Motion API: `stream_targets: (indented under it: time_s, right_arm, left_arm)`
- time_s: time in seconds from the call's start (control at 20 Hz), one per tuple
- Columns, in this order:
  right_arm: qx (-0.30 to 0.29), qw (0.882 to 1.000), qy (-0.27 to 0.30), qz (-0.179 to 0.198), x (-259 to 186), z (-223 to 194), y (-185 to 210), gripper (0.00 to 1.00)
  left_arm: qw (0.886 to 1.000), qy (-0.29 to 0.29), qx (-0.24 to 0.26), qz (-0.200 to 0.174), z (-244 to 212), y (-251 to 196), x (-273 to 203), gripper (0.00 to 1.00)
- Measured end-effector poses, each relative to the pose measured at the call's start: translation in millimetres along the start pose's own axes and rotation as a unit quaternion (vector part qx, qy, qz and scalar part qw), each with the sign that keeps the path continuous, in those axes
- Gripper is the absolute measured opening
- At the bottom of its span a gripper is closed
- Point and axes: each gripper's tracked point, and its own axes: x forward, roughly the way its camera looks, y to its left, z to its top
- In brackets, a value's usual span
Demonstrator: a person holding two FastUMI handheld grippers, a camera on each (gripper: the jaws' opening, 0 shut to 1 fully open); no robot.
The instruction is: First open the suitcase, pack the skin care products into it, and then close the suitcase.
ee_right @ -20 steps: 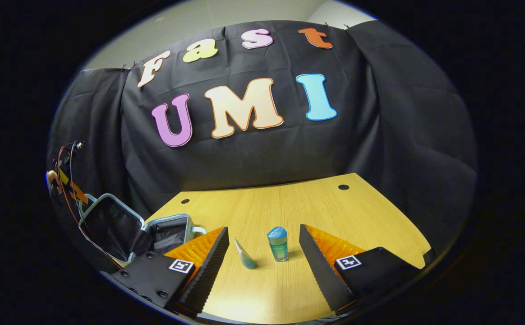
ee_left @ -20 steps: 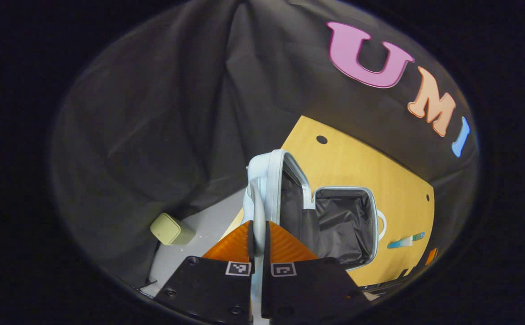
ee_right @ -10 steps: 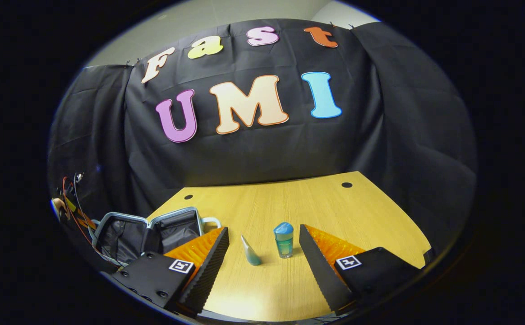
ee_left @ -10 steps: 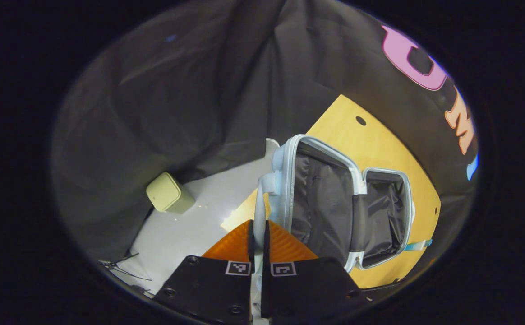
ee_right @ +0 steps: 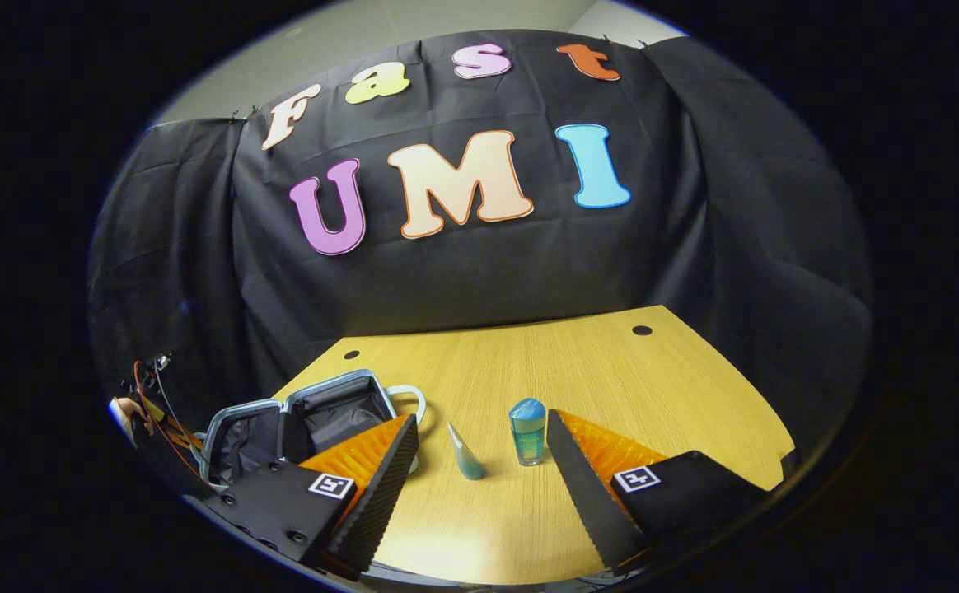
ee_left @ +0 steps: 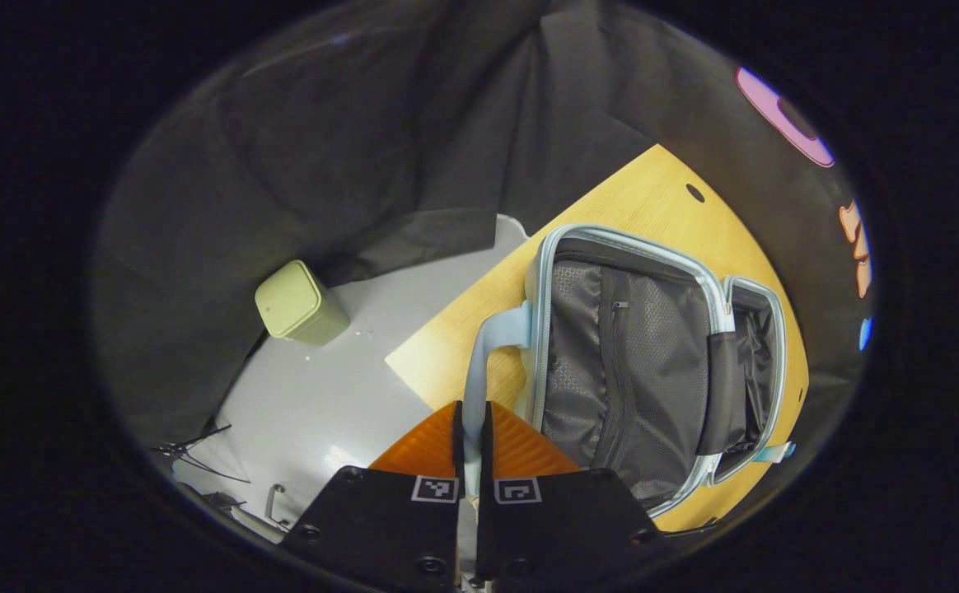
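Item 1. Pale blue hard-shell suitcase (ee_left: 652, 362) with grey fabric lining: lies opened flat on the light wooden surface (ee_left: 636, 189), both halves up, near the surface's corner in the left gripper view. One half carries a zipped mesh pocket; a dark strap crosses the hinge line. In the right gripper view the same suitcase (ee_right: 315, 412) sits by the surface's near left edge.

Item 2. Pale blue loop handle (ee_left: 488, 346) of the suitcase: juts from the lid's outer rim, over the surface's edge.

Item 3. Left hand-held gripper (ee_left: 471, 436): fingers closed tight on the loop handle, one each side of it.

Item 4. Right hand-held gripper (ee_right: 479, 486): jaws spread wide, holding nothing, above the near middle of the surface.

Item 5. Small teal bottle with rounded blue cap (ee_right: 526, 431): upright on the surface, between the right gripper's fingers in the picture and beyond them, closer to the right-side finger.

Item 6. Slim teal squeeze tube tapering to a pale tip (ee_right: 466, 453): stands just beside the bottle, apart from it. Both products are outside the suitcase.

Item 7. Pale green lidded bin (ee_left: 297, 303): on the grey floor (ee_left: 323, 395), off the surface, against the black cloth.
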Motion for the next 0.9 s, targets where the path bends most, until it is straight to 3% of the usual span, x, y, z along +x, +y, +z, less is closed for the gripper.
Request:
stream_targets:
  time_s: [0.05,0.15,0.2,0.3,0.6,0.65,0.8,0.9]
  right_arm:
    - [0.0,1.0,0.0,0.0,-0.6,-1.2,-0.7,0.98]
    - [0.0,1.0,0.0,-0.001,0.6,-1.4,-5.0,0.98]
    - [0.0,1.0,0.0,-0.002,1.2,-1.6,-7.8,0.98]
    - [0.001,1.0,0.001,-0.002,0.8,-4.9,-12.9,0.98]
    - [0.025,1.0,0.012,0.004,4.7,-15.7,-36.8,0.98]
    - [0.028,0.999,0.017,0.007,6.5,-19.5,-40.7,0.94]
    - [0.024,0.999,0.033,0.02,12.1,-25.3,-52.4,0.98]
    - [0.018,0.998,0.048,0.032,16.3,-30.4,-59.4,0.98]
  left_arm:
    - [1.0,0.003,-0.001,0.004,-2.0,3.4,3.3,0.0]
    - [1.0,0.004,0.002,0.012,-9.1,2.7,5.2,0.14]
    - [1.0,0.002,0.007,0.013,-11.0,1.2,6.6,0.07]
    - [1.0,-0.004,0.021,0.018,-12.6,0.1,-0.3,0.17]
    - [0.991,-0.043,0.12,0.051,-25.2,-31.1,-44.7,0.88]
    - [0.988,-0.048,0.137,0.057,-30.7,-40.2,-53.1,1.0]
    - [0.983,-0.045,0.173,0.039,-58.5,-88.3,-75.0,0.98]
    - [0.982,-0.025,0.189,-0.012,-91.7,-137.5,-85.5,0.97]
